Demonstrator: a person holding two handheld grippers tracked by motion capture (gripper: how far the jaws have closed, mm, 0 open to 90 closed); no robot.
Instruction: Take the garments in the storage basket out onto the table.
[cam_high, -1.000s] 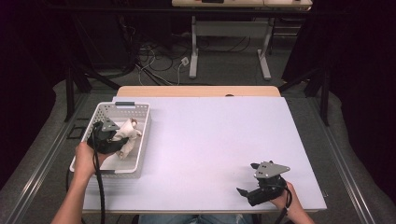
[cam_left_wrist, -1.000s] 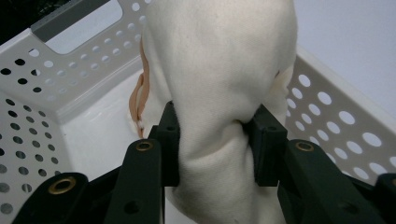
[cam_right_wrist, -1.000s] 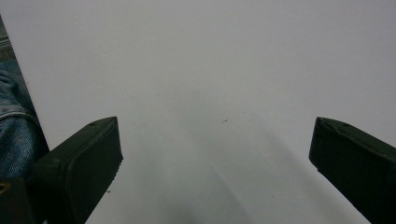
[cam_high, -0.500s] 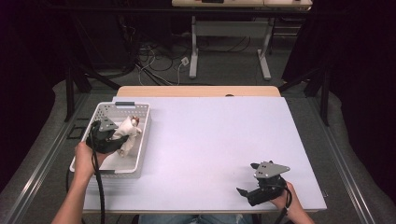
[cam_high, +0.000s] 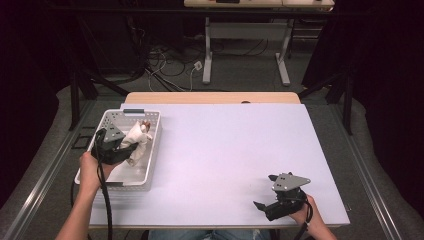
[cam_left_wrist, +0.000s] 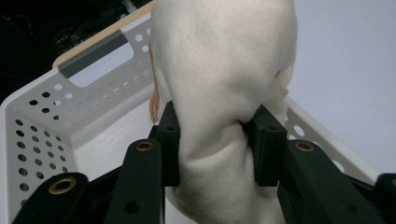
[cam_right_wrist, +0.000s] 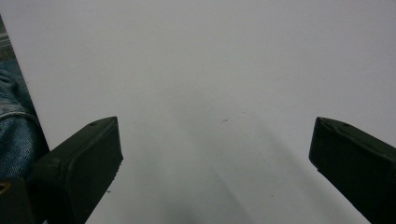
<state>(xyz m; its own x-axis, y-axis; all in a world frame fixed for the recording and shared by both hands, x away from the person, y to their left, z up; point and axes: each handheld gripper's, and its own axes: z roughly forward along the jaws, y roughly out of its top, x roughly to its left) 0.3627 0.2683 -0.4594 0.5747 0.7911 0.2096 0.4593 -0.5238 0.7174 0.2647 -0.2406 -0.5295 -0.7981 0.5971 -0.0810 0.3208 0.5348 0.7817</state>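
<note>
A white soft toy (cam_high: 139, 139) with a bit of orange on it hangs over the white perforated basket (cam_high: 151, 159) at the table's left. My left gripper (cam_high: 130, 146) is shut on it. In the left gripper view the two black pads (cam_left_wrist: 169, 140) dent the toy's (cam_left_wrist: 219, 70) plush body from both sides, with the basket's wall (cam_left_wrist: 56, 116) and handle slot behind. My right gripper (cam_high: 264, 191) rests near the front right edge of the table, open and holding nothing. The right gripper view has its jaws (cam_right_wrist: 215, 140) standing wide over bare white tabletop.
The white table top (cam_high: 225, 150) stretches between the two hands. A wooden strip (cam_high: 210, 97) runs along its far edge. Desk legs and cables stand on the floor beyond. A person's jeans (cam_right_wrist: 14, 140) lie at the left of the right gripper view.
The left gripper and the toy have shifted slightly over the basket. The right gripper has kept still.
</note>
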